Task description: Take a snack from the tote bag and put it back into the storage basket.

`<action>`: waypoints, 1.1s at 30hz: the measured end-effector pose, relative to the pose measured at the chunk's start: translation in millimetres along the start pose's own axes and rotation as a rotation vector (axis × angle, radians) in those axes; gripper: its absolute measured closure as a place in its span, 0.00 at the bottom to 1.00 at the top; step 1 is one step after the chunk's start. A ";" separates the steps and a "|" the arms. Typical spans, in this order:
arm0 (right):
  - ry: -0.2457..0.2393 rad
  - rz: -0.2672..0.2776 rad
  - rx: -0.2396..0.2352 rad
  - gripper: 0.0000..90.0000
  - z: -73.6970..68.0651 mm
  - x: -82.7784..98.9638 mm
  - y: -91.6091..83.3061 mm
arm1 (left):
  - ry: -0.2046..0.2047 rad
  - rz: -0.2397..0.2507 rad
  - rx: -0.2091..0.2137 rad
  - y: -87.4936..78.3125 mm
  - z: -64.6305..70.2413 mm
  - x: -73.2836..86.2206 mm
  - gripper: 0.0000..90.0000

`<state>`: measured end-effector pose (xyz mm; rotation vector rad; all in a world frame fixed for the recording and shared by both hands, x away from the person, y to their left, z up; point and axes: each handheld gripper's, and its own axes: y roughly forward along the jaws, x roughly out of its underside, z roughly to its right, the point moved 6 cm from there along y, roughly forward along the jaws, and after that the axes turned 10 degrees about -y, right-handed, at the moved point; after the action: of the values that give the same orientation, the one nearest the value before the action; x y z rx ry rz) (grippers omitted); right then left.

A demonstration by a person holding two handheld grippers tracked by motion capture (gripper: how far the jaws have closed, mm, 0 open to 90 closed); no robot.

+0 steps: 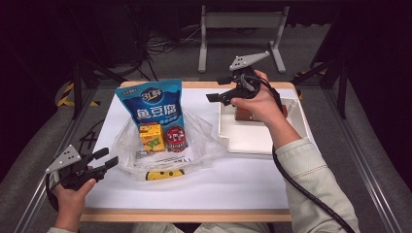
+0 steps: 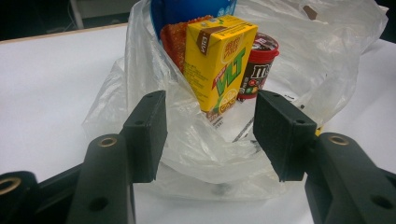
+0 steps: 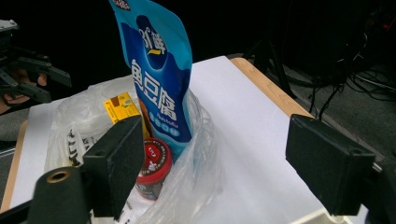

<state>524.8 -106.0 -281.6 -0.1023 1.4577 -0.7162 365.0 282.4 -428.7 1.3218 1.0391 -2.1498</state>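
A: What is written on the things inside the plastic bag (image 1: 199,138)?

B: The yellow drink carton (image 2: 218,63) carries "VITA" on its brown top corner and big green letters "VLT" on the front. The small red-lidded tub (image 2: 258,65) beside it shows the "m&m's" mark. Behind them stands the tall blue pouch (image 1: 156,104) with large white Chinese characters, and in the right gripper view I can read small "Fishtofu" under them.

A: Where does the bag lie compared with the fingers?

B: It sits in the middle of the white counter (image 1: 233,182). In the left gripper view the crumpled near edge of the bag lies just in front of the left gripper (image 2: 210,135), low between its two fingers (image 2: 147,133), but they do not press it. They stand apart, released. The right gripper (image 3: 224,172) is held above the white tray (image 1: 252,138) at the right side, well apart from the bag, and it looks toward the pouch; its fingers are also spread wide with nothing between them.

A: How does the bag look?

B: It is thin, clear and wrinkled, open at the top, with its sides fallen down around the goods. The carton leans a little. A yellow object with black dots (image 1: 165,174) lies at the bag's near edge.
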 end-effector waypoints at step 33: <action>-0.032 0.045 -0.123 0.23 -9.3 -17.8 86.3 | 0.007 0.006 0.027 6.8 0.5 -3.8 0.50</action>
<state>549.9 -25.5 -308.9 -0.1742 1.4689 -0.5865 371.0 277.6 -427.8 1.3434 1.0107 -2.1643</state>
